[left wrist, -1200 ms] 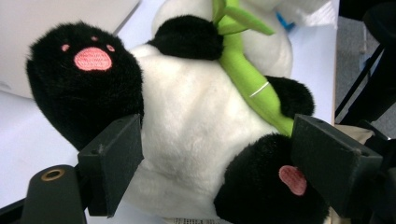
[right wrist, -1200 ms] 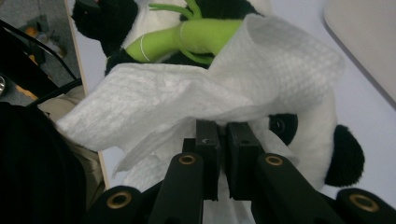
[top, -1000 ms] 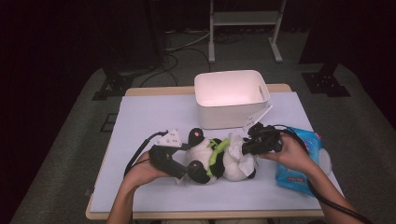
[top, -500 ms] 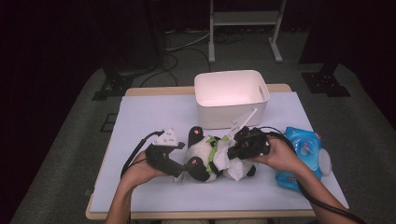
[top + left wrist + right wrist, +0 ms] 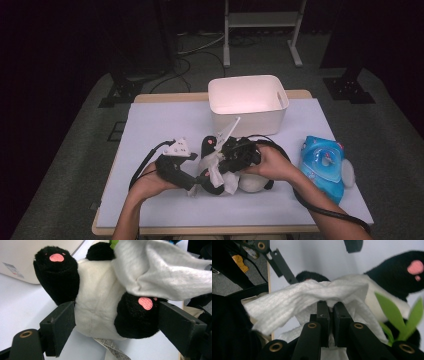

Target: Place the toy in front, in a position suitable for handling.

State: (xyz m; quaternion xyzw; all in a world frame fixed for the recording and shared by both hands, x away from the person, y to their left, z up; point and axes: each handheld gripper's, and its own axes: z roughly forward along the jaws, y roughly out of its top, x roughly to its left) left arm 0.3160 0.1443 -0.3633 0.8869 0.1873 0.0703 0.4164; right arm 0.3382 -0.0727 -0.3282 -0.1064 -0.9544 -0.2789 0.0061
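A: Where do we have the panda plush toy [image 5: 220,172] right now?

B: It lies on the counter [image 5: 165,125], near the front edge, just at six o'clock of the white bin [image 5: 248,112]. In the left gripper view we see its white belly and two black paws with pink pads between our jaws.

A: And our left gripper [image 5: 192,184]?

B: Its jaws stand wide, one pad against the white flank under one paw, the other against the black paw at the opposite side. They look pressed to the plush on both sides, so we hold the toy by its lower body.

A: What about the right gripper [image 5: 222,162]?

B: Its jaws are nearly together, pinching a fold of the white cloth [image 5: 312,296]. The cloth drapes over the panda's body, between the paws, with green felt leaves [image 5: 398,317] at about four o'clock in the right gripper view.

A: Anything else on the counter?

B: A blue plastic toy [image 5: 322,165] lies at three o'clock of the panda, well apart from it, by our right forearm.
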